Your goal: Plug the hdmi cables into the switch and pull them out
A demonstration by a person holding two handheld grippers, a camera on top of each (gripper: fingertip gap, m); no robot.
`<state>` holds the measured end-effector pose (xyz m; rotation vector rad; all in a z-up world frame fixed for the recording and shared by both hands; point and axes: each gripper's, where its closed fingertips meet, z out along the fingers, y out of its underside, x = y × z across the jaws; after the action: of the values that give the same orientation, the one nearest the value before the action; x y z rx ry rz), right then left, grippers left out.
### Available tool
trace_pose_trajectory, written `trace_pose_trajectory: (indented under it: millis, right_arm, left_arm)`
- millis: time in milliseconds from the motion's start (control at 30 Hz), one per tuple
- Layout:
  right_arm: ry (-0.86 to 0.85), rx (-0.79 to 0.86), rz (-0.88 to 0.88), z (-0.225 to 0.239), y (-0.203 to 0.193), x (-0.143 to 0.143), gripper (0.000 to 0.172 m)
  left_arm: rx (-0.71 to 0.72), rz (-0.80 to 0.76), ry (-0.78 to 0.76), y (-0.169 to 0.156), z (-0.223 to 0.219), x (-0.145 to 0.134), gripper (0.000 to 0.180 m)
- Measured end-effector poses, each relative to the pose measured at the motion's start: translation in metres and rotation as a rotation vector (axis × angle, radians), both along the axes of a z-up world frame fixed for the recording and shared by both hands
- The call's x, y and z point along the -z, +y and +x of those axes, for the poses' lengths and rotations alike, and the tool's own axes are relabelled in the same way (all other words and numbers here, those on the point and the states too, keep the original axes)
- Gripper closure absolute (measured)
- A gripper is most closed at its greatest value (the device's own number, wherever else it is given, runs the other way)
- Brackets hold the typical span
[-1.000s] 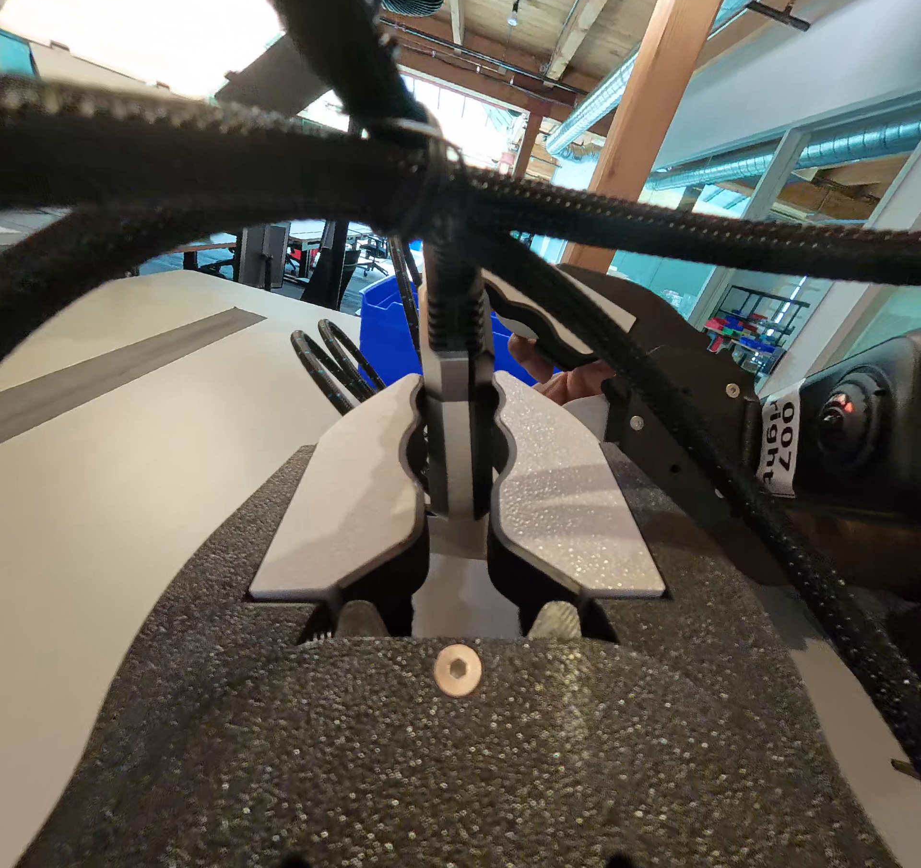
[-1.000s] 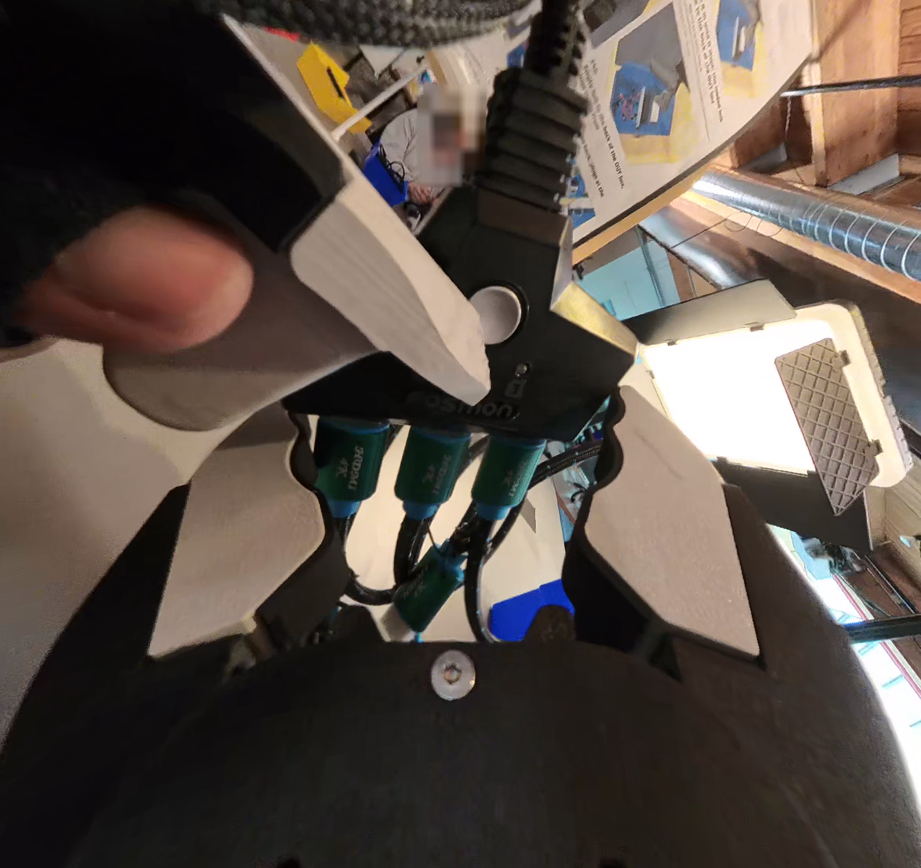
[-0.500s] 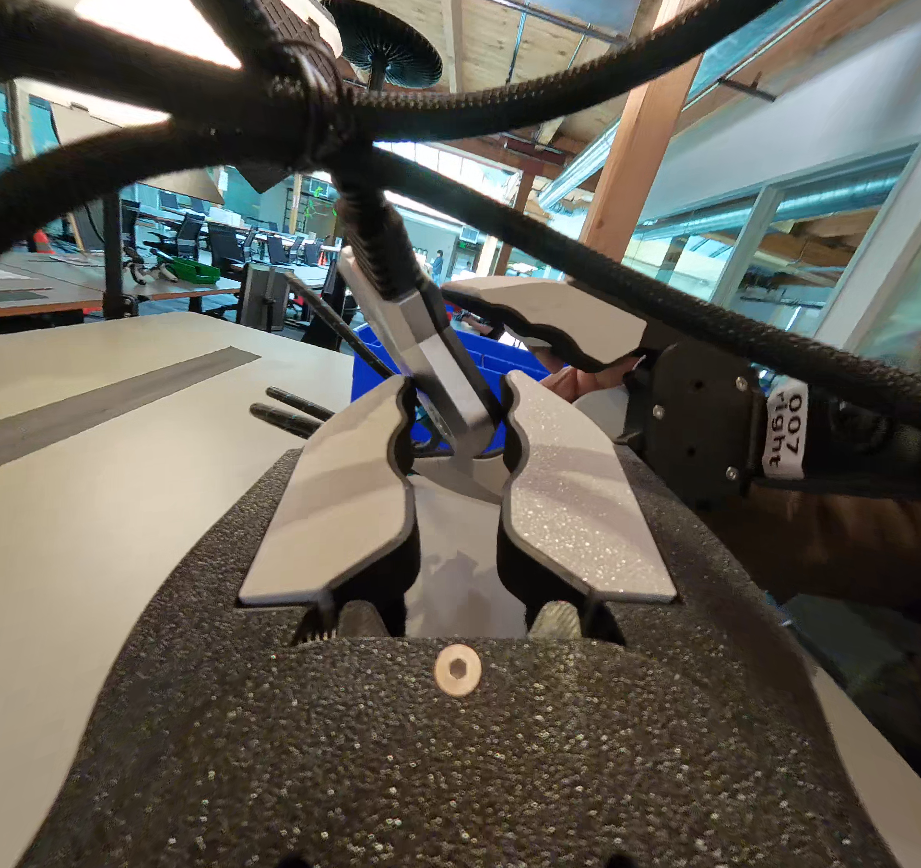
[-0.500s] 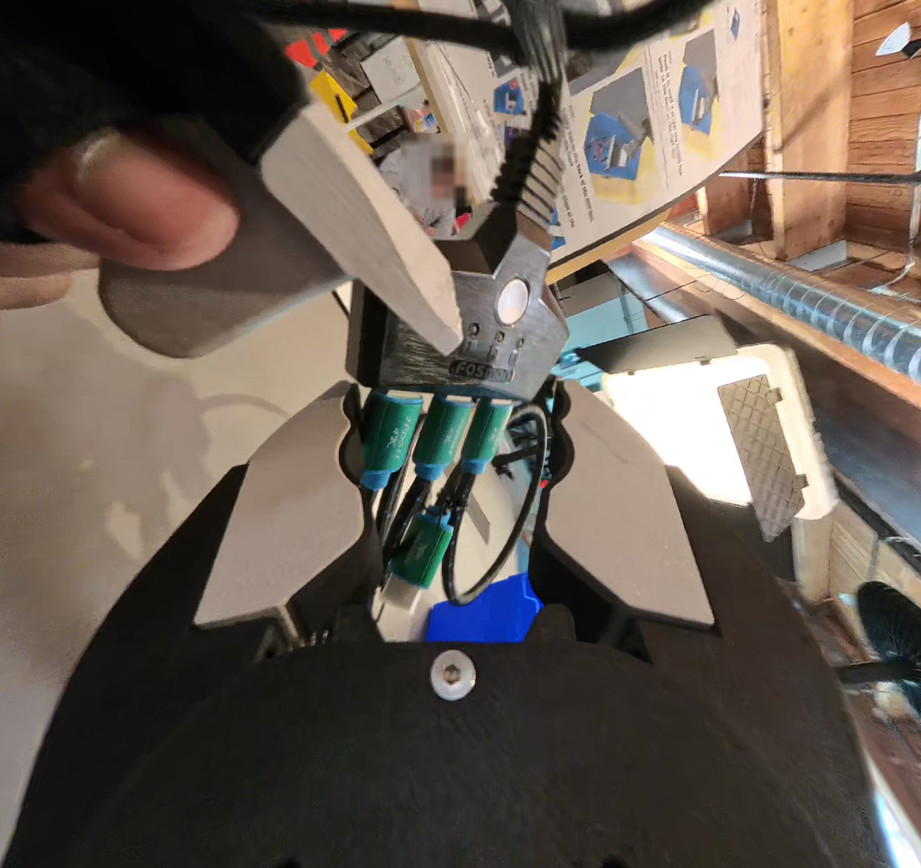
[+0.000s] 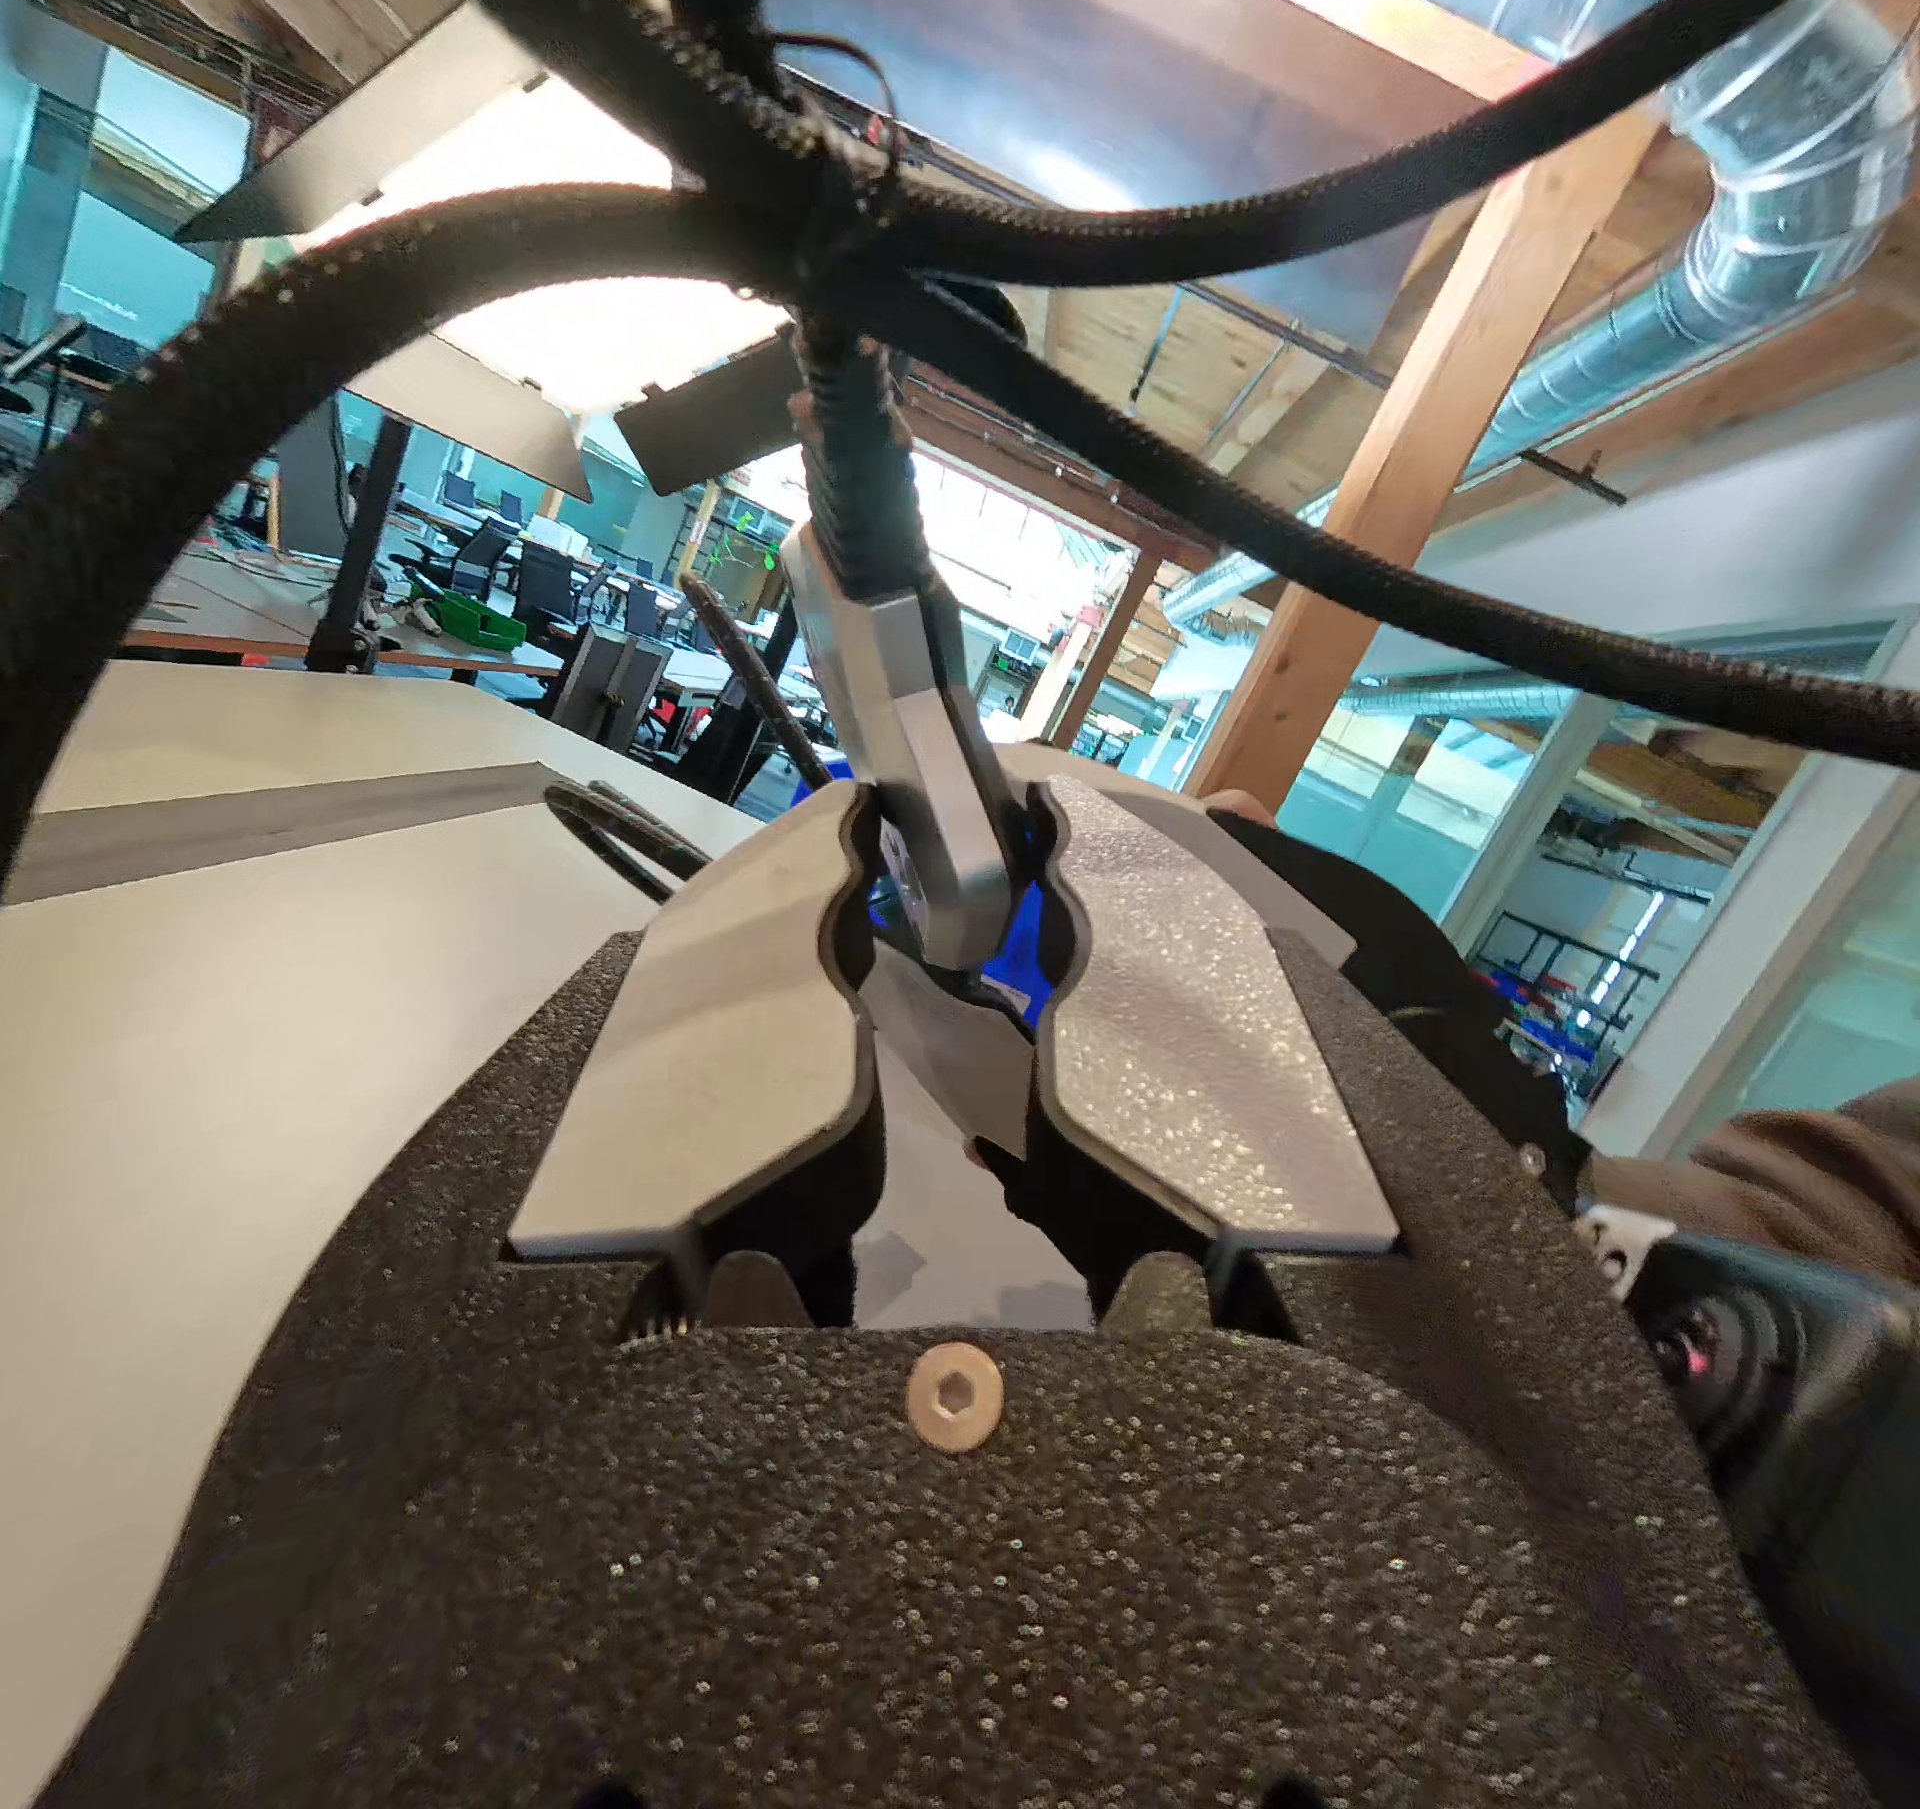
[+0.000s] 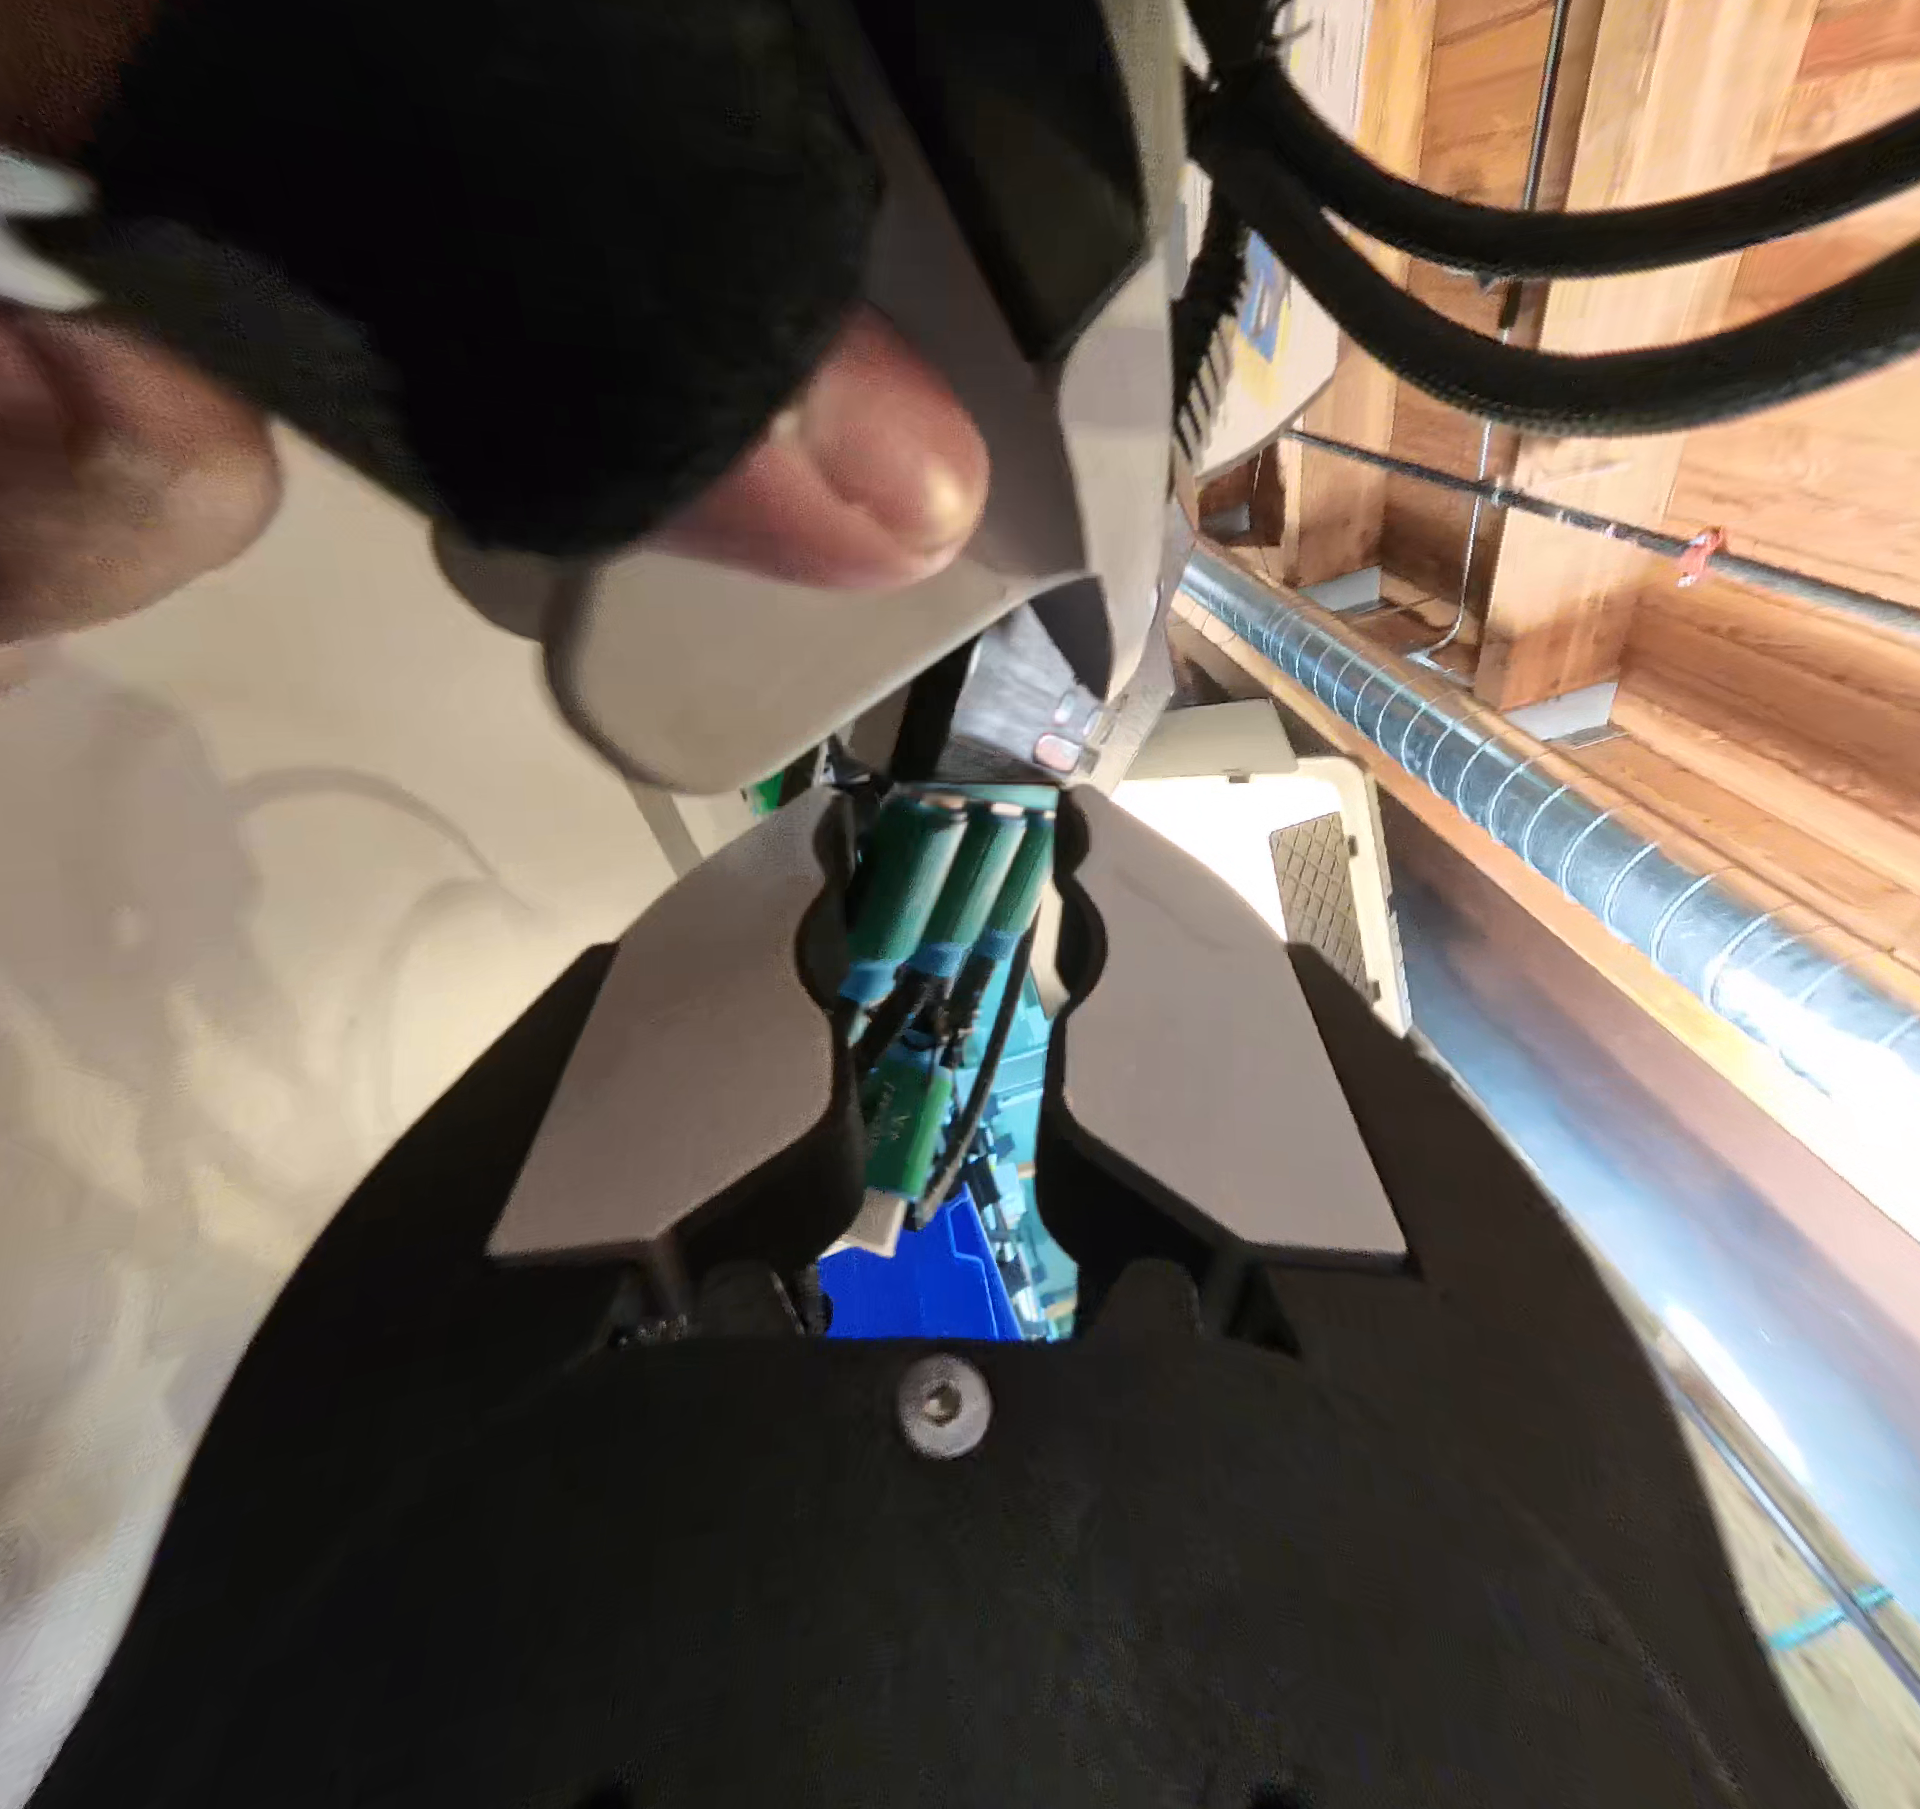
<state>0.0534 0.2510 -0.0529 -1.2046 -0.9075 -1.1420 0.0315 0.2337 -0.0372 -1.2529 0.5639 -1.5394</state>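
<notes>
My left gripper (image 5: 954, 860) is clamped on the silver adapter box (image 5: 914, 762), lifted above the pale surface (image 5: 260, 1011); my right gripper (image 6: 951, 886) pinches its three green plugs (image 6: 956, 886) between narrowly parted fingers.

— What couldn't you make out in the left wrist view?
— The silver hub (image 5: 914, 803) ran down between the fingers (image 5: 727, 1011), so its lower end was hidden. The braided cables (image 5: 1351, 575) ran off the edges, and the blue bin (image 5: 1023, 938) showed only as slivers.

— And the right wrist view?
— A gloved hand (image 6: 499, 232) was close, blurred and cut off at the top. It covered most of the hub there. The green plugs (image 6: 956, 886) were smeared, their markings unreadable.
</notes>
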Motion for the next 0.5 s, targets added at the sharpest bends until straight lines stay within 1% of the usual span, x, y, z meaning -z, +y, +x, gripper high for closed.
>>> trace_pose_trajectory:
  millis: [33,100,133,167,200,233,300,400,500]
  right_arm:
    - [-0.014,-0.016,0.004,-0.002,-0.001,0.001,0.141]
    - [-0.023,-0.093,-0.056,-0.011,-0.004,0.01,0.141]
    - [-0.005,-0.131,-0.118,-0.013,-0.006,0.017,0.139]
    - [0.032,-0.167,-0.187,-0.013,-0.01,0.022,0.132]
    - [0.091,-0.208,-0.248,-0.013,-0.015,0.024,0.125]
    - [0.171,-0.241,-0.304,-0.012,-0.021,0.021,0.123]
    - [0.329,-0.301,-0.39,-0.006,-0.032,0.008,0.124]
    - [0.516,-0.392,-0.496,0.006,-0.04,-0.021,0.123]
    - [0.669,-0.489,-0.693,0.012,-0.04,-0.039,0.114]
  left_arm:
    - [-0.016,-0.016,-0.016,0.003,-0.002,0.0,0.154]
    - [-0.048,-0.052,-0.049,0.01,-0.009,0.0,0.157]
    - [-0.059,-0.056,-0.062,0.014,-0.014,0.0,0.158]
    - [-0.068,-0.048,-0.07,0.016,-0.018,-0.001,0.16]
    - [-0.07,-0.03,-0.063,0.017,-0.021,-0.001,0.159]
    - [-0.067,-0.01,-0.044,0.017,-0.022,-0.001,0.16]
    - [-0.056,-0.004,-0.058,0.015,-0.023,-0.003,0.16]
    - [-0.027,0.01,-0.07,0.012,-0.022,-0.005,0.16]
    - [0.017,0.082,-0.061,-0.001,-0.016,-0.01,0.159]
